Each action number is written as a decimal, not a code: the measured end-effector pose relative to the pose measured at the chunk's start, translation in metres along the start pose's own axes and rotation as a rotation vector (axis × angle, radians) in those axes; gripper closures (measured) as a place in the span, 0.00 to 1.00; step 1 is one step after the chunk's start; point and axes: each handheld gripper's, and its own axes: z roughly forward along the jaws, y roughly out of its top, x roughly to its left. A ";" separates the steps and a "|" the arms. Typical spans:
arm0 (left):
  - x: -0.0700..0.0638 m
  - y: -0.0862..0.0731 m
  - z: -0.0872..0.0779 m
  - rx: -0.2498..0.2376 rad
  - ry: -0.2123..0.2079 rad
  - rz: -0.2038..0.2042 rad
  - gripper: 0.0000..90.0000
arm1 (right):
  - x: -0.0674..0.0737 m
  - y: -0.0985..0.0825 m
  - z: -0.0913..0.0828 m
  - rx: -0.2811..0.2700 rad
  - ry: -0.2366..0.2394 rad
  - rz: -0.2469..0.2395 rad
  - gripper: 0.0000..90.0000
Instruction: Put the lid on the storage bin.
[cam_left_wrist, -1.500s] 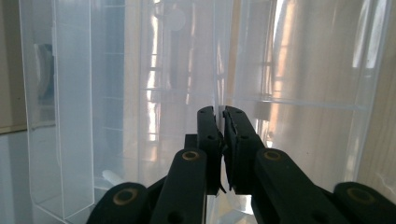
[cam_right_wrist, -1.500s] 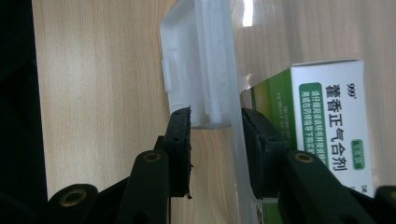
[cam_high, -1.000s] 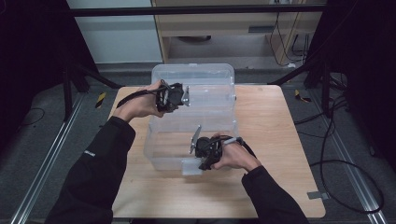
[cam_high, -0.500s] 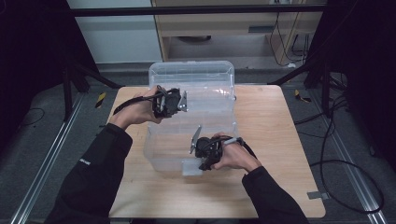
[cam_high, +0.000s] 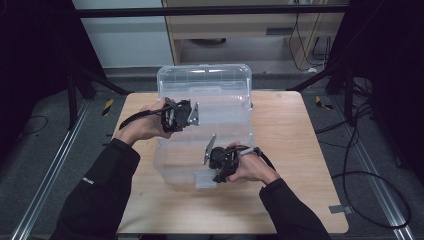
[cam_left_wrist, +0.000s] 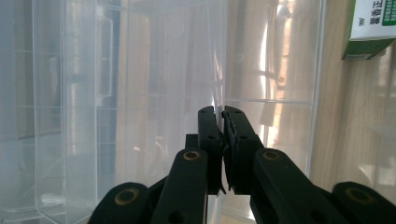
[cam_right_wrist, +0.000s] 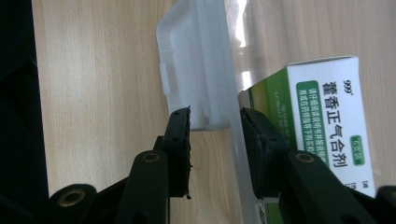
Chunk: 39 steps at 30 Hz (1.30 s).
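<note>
From the high view, a clear plastic storage box (cam_high: 210, 125) sat on a wooden table (cam_high: 295, 150), its lid raised at the far side. The left gripper (cam_high: 192, 115) pressed against the box's left wall, while the right gripper (cam_high: 212, 167) sat at the near edge, by the front latch. Compared with a second earlier, the left hand and its gripper had slid slightly toward the near side along the wall; the right had stayed put.

In the left gripper view, the fingers (cam_left_wrist: 208, 135) were pinched together on a thin clear wall (cam_left_wrist: 219, 84) of the box. Beyond the fingertips to the right, a green and white carton (cam_left_wrist: 371, 25) lay inside the box.

In the right gripper view, the fingers (cam_right_wrist: 180, 140) were clamped on the box's white-looking latch (cam_right_wrist: 196, 70) and front wall. Just right of the fingertips, behind the wall, lay the carton (cam_right_wrist: 327, 116), printed with green characters.
</note>
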 end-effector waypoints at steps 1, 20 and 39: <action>-0.001 -0.001 -0.001 -0.004 -0.001 0.000 0.95 | 0.001 0.000 0.000 -0.001 0.004 0.008 0.72; -0.021 -0.003 -0.007 -0.010 -0.011 -0.010 0.95 | 0.001 -0.001 -0.001 -0.011 0.008 0.008 0.71; -0.036 -0.005 -0.009 -0.012 0.002 -0.020 0.94 | 0.004 -0.002 -0.002 -0.024 -0.016 0.007 0.70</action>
